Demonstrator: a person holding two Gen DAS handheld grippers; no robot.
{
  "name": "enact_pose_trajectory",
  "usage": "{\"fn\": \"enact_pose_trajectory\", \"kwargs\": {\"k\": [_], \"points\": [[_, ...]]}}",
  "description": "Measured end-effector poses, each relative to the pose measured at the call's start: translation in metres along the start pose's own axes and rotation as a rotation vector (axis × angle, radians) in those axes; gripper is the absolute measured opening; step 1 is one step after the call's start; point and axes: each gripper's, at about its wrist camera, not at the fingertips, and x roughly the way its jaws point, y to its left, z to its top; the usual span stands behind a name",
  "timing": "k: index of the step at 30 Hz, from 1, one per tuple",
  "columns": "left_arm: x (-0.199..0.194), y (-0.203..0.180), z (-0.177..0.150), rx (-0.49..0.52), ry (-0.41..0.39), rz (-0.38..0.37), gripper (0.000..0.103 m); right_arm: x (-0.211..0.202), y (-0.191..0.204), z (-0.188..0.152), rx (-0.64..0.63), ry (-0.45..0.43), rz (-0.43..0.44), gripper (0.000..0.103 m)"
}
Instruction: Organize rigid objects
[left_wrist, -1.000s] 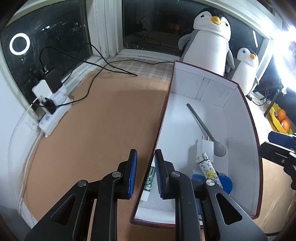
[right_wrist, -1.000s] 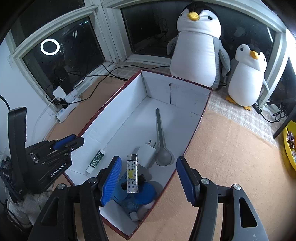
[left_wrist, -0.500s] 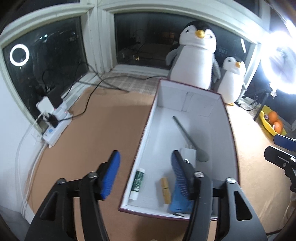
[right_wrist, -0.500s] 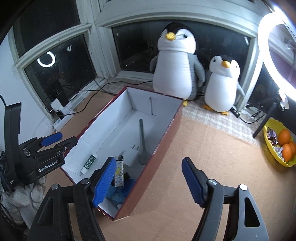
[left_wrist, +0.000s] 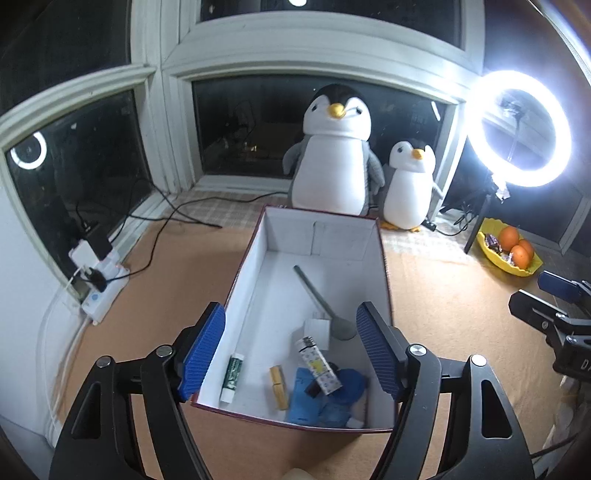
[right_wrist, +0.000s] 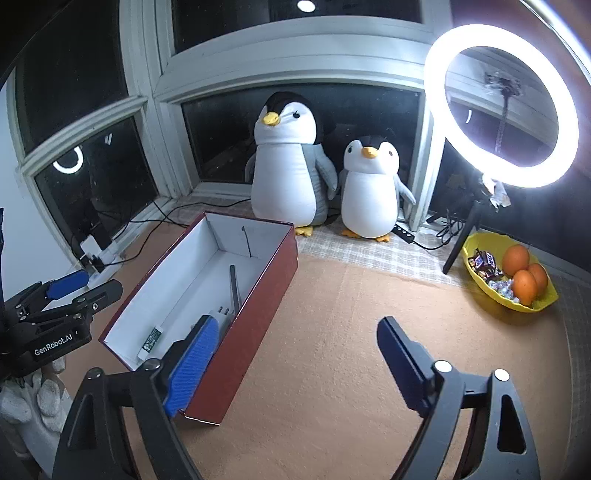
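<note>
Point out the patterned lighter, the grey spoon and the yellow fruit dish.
Patterned lighter with metal top (left_wrist: 318, 365): left wrist view, on the middle of its printed body.
Grey long-handled spoon (left_wrist: 314, 291): left wrist view, midway along its handle.
Yellow plastic fruit dish (right_wrist: 476, 275): right wrist view, on its near rim.

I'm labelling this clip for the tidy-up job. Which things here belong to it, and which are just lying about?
Part of the job:
- box
- spoon
- white charger
- patterned lighter
- small white-and-green tube
- yellow stick

Just lying about:
- big penguin
- small penguin
- ring light
- fruit bowl
- power strip
</note>
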Motion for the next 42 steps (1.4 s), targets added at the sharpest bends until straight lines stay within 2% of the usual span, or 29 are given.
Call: {"fn": "enact_pose_trajectory", "kwargs": {"k": [2, 9, 23, 42], "points": [[-0.004, -0.005, -0.001, 0.012, -0.011, 0.000, 0.079, -0.007, -0.004, -0.002, 0.027, -0.018, 0.006, 0.090], [-0.013, -0.016, -0.007, 0.027, -0.005, -0.002, 0.079, -0.020, -0.008, -0.011, 0.063, -0.038, -0.005, 0.092], [-0.021, -0.015, -0.009, 0.016, -0.012, 0.010, 0.080, -0.028, 0.004, -0.016, 0.020, -0.048, -0.029, 0.092], [-0.022, -0.015, -0.009, 0.017, -0.009, 0.011, 0.080, -0.024, 0.002, -0.018, 0.033, -0.031, -0.024, 0.093]]}}
